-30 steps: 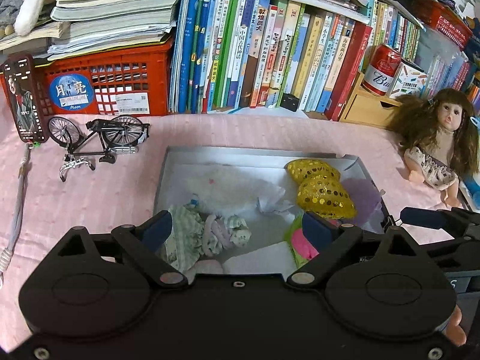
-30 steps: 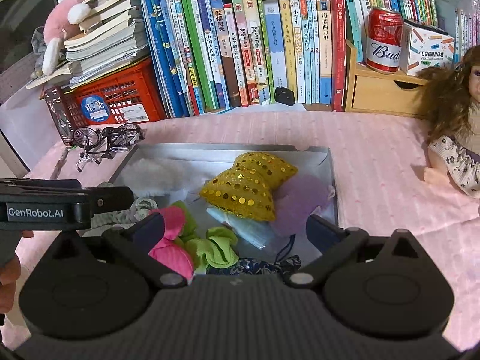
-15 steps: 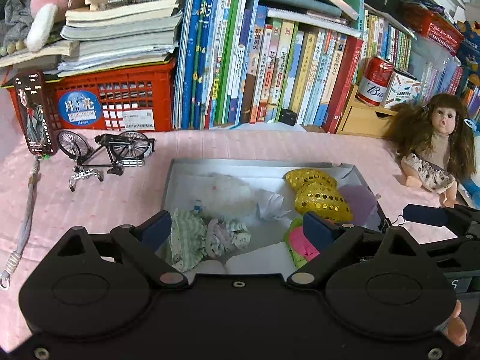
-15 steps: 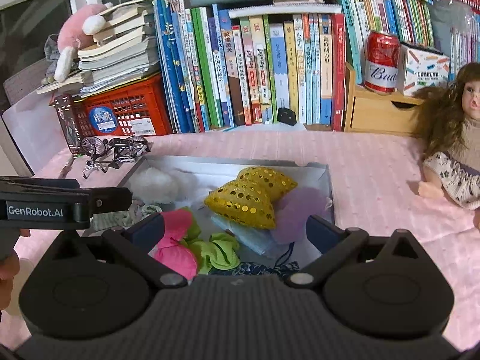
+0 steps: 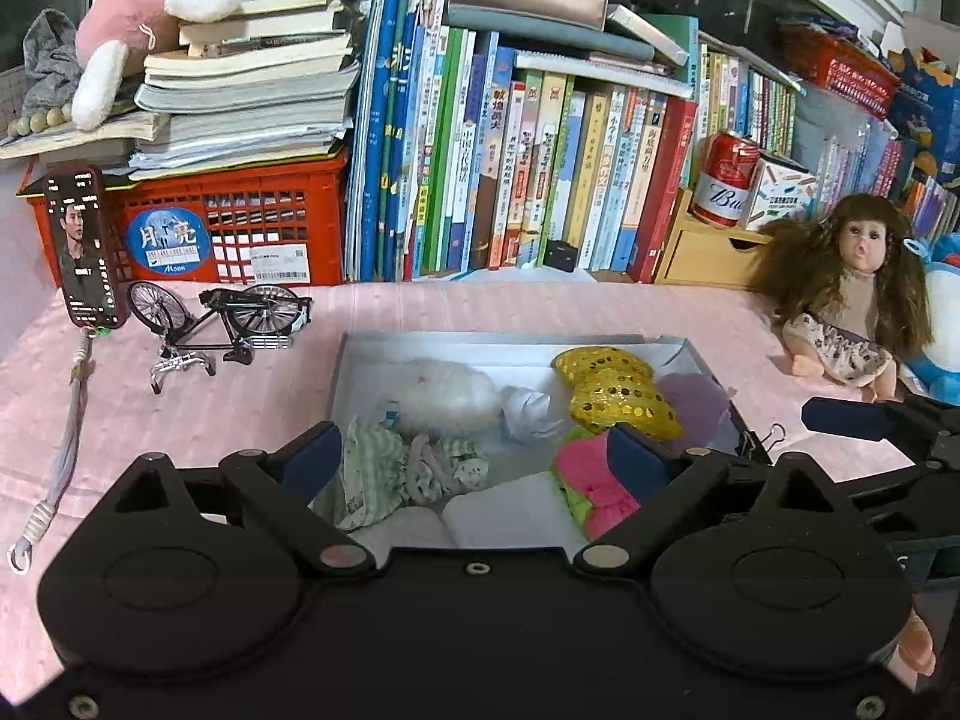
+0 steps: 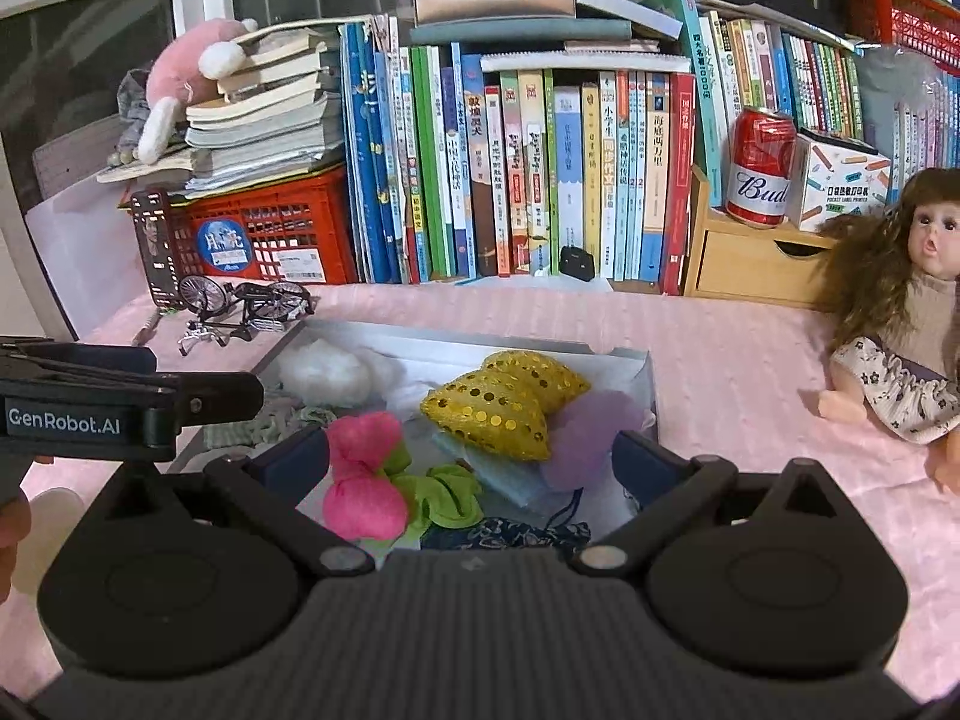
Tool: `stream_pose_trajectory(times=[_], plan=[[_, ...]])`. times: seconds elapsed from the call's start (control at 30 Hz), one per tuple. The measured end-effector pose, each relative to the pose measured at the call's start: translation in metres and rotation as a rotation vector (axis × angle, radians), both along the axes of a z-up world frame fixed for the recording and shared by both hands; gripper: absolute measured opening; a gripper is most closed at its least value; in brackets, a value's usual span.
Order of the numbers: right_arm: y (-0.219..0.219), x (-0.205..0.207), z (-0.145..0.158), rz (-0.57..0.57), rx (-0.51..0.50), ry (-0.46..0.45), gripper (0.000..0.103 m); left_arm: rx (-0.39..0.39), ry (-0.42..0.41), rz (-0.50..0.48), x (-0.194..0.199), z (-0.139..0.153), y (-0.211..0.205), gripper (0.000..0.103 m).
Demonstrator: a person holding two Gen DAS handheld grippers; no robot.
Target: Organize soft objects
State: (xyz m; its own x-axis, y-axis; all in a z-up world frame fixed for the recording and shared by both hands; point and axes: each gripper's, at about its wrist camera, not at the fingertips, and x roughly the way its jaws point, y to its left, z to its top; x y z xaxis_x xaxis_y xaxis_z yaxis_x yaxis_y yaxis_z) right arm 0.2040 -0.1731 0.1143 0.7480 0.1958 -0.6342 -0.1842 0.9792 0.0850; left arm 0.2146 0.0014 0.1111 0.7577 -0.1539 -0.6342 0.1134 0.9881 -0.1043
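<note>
A shallow grey cardboard tray (image 5: 600, 341) lies on the pink quilted tablecloth (image 5: 180, 420) and holds the soft things: a white fluffy ball (image 5: 447, 393) at the far left, a yellow sequinned cushion (image 6: 492, 411) at the far right, a pale purple puff (image 6: 591, 435) against the right wall, a pink and green cloth bundle (image 6: 366, 480) at the near middle, and a green striped cloth (image 5: 372, 474) at the near left. The left gripper (image 5: 474, 456) hangs over the near edge of the tray with its jaws spread wide and nothing between them. The right gripper (image 6: 471, 459) is also released and empty, above the near right part. To the left of the tray stands a small black model bicycle (image 5: 222, 324), near but apart from it. To the right the cloth is bare up to a long-haired doll (image 6: 900, 336). Behind, a row of upright books (image 6: 540, 180) closes the table.
</note>
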Motion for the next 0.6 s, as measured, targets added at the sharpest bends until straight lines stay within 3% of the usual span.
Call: stream_pose_trajectory(times=[0.6], plan=[[0.005, -0.049, 0.013, 0.003, -0.035, -0.118, 0.103, -0.014, -0.075, -0.016, -0.049, 0.009, 0.003, 0.097]])
